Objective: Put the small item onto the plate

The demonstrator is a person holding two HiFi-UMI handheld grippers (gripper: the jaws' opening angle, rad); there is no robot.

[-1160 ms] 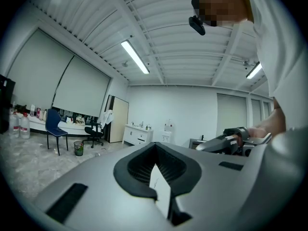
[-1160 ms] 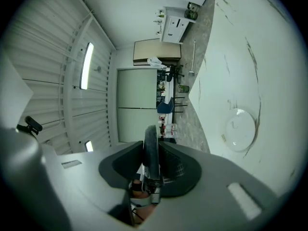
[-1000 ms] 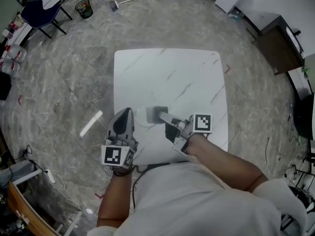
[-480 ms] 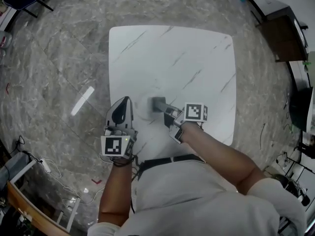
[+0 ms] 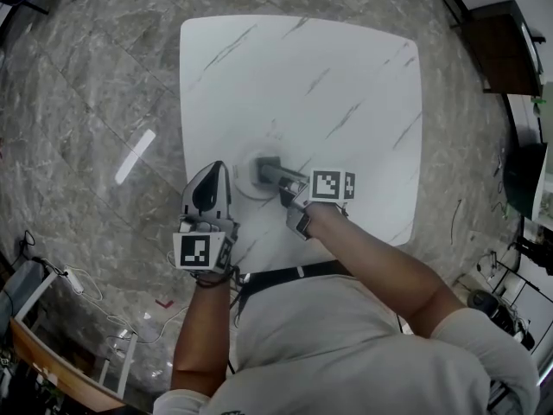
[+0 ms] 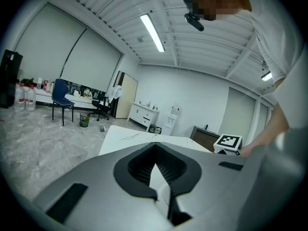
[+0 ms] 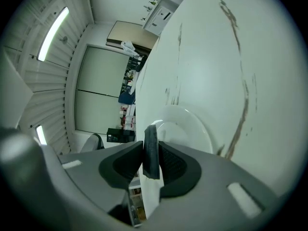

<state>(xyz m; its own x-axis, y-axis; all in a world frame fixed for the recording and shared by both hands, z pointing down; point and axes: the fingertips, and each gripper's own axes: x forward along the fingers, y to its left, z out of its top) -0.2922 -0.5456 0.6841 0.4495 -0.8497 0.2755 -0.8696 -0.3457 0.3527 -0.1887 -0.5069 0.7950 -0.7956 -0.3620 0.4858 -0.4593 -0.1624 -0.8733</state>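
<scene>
Right tool (image 5: 273, 173) clamped on small item (image 7: 151, 150), dark flat piece held edge-up just over white plate (image 5: 243, 186). Left tool (image 5: 213, 178) narrow, nothing between, beside plate at edge of marbled surface (image 5: 302, 76)

Person's wearing a pale grey short-sleeved T-shirt (image 5: 346, 344) that fills the head view from 4 to 7 o'clock, with a black belt (image 5: 294, 272) across the waist. The left gripper (image 5: 218, 171) and right gripper (image 5: 270, 172) are both smooth grey shells with black ribbed pads (image 6: 139, 167) inside. Each one has a white marker cube with black squares, the left cube (image 5: 198, 251) at 8 o'clock and the right cube (image 5: 329, 184) near the middle. A black head camera (image 6: 194, 20) shows at 12 o'clock in the left gripper view.
</scene>
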